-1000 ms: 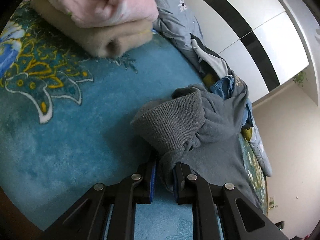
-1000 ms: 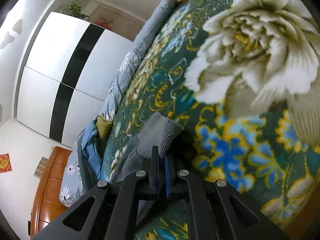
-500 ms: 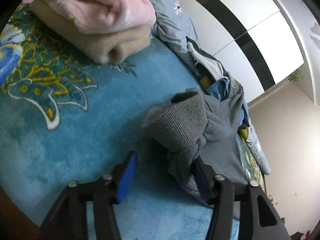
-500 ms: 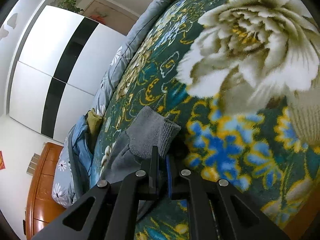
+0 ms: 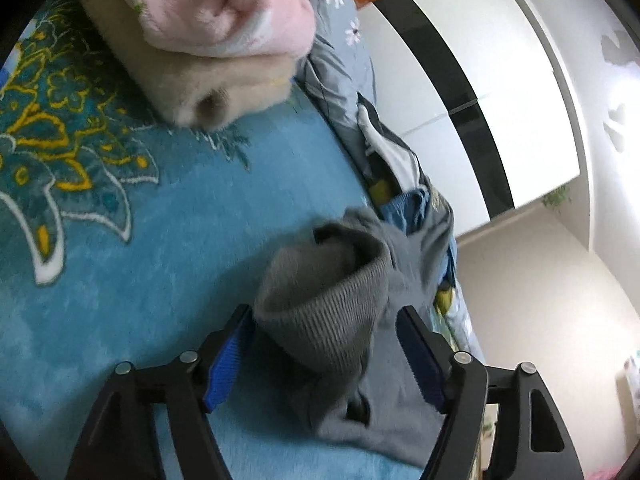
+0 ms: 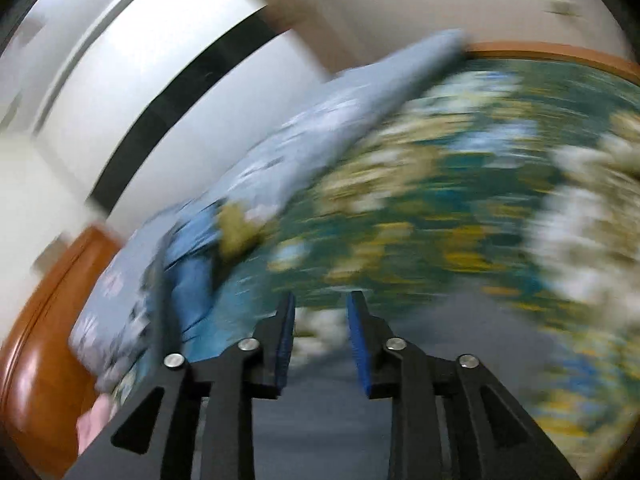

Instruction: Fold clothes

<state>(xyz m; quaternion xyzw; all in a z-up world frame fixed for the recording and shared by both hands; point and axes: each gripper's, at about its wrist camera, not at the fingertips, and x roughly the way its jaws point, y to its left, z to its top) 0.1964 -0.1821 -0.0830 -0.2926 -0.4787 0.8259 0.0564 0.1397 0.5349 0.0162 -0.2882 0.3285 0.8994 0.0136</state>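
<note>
The left gripper (image 5: 324,350) stands wide open, its blue-padded jaws spread to either side of the ribbed cuff (image 5: 320,320) of a grey sweatshirt (image 5: 400,412). The cuff bulges up between the two jaws; it lies close against the left-hand pad, though whether it touches is hard to say, and it is apart from the right-hand pad. The rest of the grey garment lies crumpled on the blue floral blanket (image 5: 120,280) and runs under the right-hand finger toward the lower edge of the view, where it is cut off. Beyond it, at the blanket's far edge, a heap of other clothes (image 5: 416,200) in blue, white and grey is bunched against a grey flowered quilt (image 5: 340,60). In the upper left a folded pink towel (image 5: 224,12) sits on a folded beige one (image 5: 208,84), both partly cut off by the frame. The right gripper (image 6: 320,312) is also open, with a clear gap between its blue pads and nothing between them. Its view is heavily smeared by motion: a flat grey area (image 6: 320,420) under the fingers may be the same garment, but that cannot be told. Behind it, only the green flowered bedspread (image 6: 440,200), a bluish quilt (image 6: 320,128), a wooden headboard (image 6: 48,320) and a white wardrobe with a black stripe (image 6: 160,92) can be made out.
</note>
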